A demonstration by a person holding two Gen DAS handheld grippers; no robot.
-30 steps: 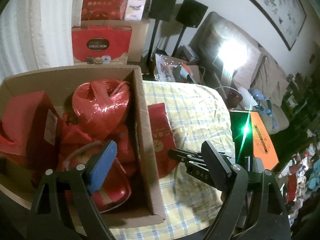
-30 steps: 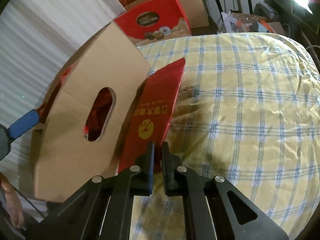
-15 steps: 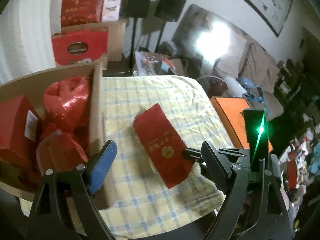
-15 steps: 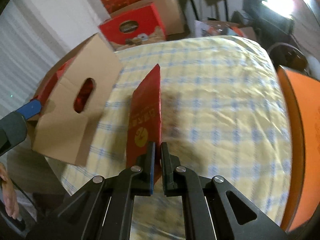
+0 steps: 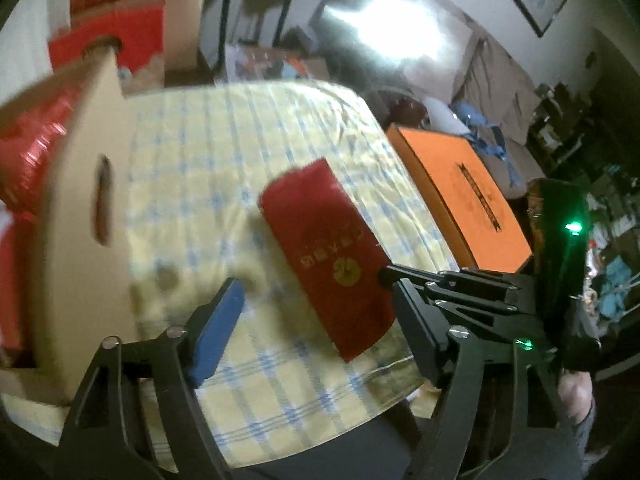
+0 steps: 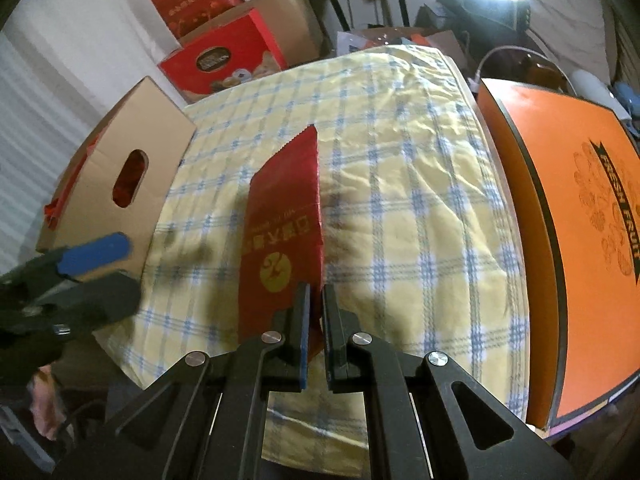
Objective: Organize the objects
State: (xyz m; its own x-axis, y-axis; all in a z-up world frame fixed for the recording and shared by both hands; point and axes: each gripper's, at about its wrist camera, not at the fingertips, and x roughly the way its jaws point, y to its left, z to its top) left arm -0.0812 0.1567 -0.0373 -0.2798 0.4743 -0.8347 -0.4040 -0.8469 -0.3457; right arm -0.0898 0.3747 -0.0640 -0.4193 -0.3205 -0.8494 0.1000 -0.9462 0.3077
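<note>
A flat red packet with gold print hangs edge-on over the yellow checked cloth, my right gripper shut on its near end. In the left wrist view the same red packet lies slanted, with the right gripper pinching it from the right. My left gripper is closing its jaws. The packet's lower end shows between the blue pad and the black finger, and neither touches it. The open cardboard box holding red bags stands at the left.
A large orange fruit box lies along the cloth's right side. Red gift boxes and cartons are stacked behind the table. The cardboard box has a handle slot in its side. A person's hand shows low at the left.
The red packet has come away from the cardboard box's side and moved right over the cloth. Both grippers have swung right, away from the box. The left jaws stand narrower.
</note>
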